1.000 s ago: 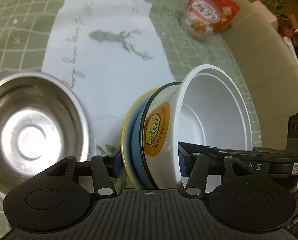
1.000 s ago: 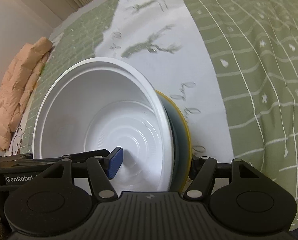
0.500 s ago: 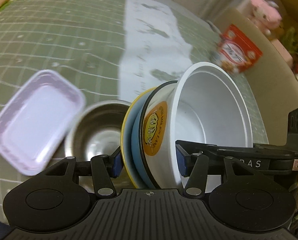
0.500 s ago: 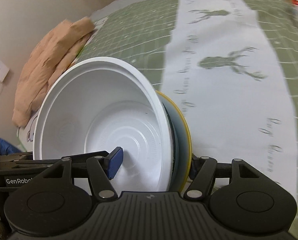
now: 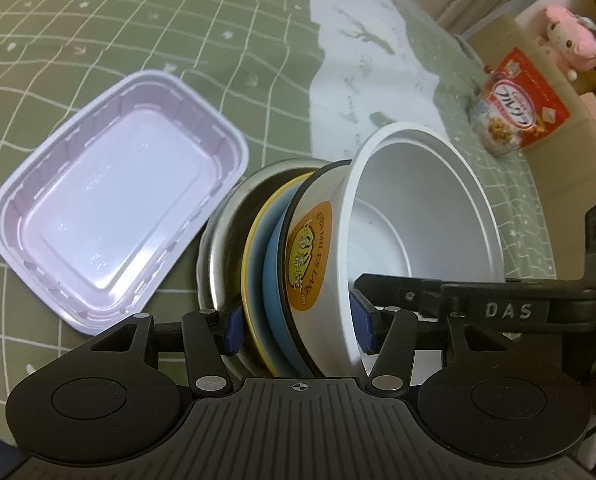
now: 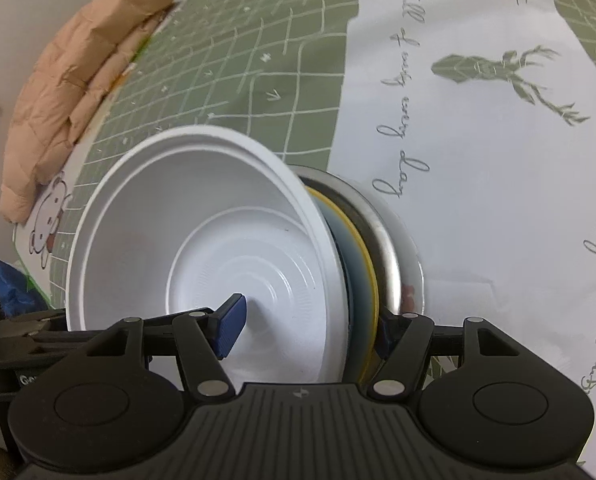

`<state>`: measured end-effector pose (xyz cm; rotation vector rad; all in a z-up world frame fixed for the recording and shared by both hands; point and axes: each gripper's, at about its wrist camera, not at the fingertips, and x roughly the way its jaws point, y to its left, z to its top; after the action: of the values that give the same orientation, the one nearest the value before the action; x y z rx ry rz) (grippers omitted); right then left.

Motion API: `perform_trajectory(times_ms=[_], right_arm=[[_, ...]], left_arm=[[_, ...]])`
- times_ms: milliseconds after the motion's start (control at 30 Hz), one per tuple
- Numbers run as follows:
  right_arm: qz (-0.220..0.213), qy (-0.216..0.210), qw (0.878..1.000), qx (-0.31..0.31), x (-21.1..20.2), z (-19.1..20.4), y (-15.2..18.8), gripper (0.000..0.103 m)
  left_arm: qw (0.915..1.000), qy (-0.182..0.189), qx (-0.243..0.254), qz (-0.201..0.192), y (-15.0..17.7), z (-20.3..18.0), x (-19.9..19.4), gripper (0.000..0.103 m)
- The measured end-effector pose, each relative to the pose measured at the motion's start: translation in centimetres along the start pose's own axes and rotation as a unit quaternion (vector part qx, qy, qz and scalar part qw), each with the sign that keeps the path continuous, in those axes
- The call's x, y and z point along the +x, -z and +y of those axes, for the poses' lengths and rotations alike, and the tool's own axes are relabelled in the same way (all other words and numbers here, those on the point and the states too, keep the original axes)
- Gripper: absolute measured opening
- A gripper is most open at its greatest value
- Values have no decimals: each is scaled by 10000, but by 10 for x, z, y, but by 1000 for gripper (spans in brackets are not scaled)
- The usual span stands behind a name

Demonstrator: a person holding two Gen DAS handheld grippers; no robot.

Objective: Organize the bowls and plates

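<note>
A tilted stack is held on edge between both grippers: a white plastic bowl [image 5: 418, 208] with an orange label, a blue dish [image 5: 274, 264] and a yellow plate [image 5: 254, 240]. My left gripper [image 5: 298, 326] is shut across the whole stack. My right gripper [image 6: 306, 328] is shut on it too, one pad inside the white bowl [image 6: 226, 240], the other behind the yellow plate [image 6: 372, 276]. A steel bowl [image 5: 226, 220] lies on the table right behind the stack, also visible as the steel bowl [image 6: 398, 248] in the right wrist view; whether they touch is unclear.
A lavender plastic tray [image 5: 110, 220] lies left of the steel bowl. A cereal bag [image 5: 514, 116] stands at the far right table edge. A peach jacket [image 6: 78, 72] lies at the table's far left edge. A white deer-print runner [image 6: 498, 160] crosses the green checked cloth.
Both grippers have carried the stack sideways across the table. The steel bowl now sits directly behind the stack, and the lavender tray has come fully into view. Both grips are unchanged.
</note>
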<state>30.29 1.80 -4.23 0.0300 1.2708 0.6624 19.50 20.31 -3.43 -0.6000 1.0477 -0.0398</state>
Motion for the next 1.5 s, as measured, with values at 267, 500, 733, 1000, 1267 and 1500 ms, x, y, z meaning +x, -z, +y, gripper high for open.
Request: perform_trajectory(times_ms=[267,500,733,1000,1267,1500], right_arm=[[131,-5,9999,4,9,1,-5,65],[-72,110,9997,-190,-11,6,-6,65],[-115,108,9998,-127,-9,3,-4,65],[-98,164,9996,-219,-9,8,-3,65],[-630,72,9963,-586,-42,23,-5,68],[-1236,762,9836,-1071,-42,33,5,74]], left_arm=[[9999,93,-5,-93,-4,9,-5,51],[9997,156,-40,-165,-8,13,-10,50],[9997,188,-1,-155,-7,13,-13,48],[9998,155,54,-110,-7,14,-14,45],[9996,48,170,-228,-12,9,-19,45],[9988,-82,158,-467,-13,11,-32,44]])
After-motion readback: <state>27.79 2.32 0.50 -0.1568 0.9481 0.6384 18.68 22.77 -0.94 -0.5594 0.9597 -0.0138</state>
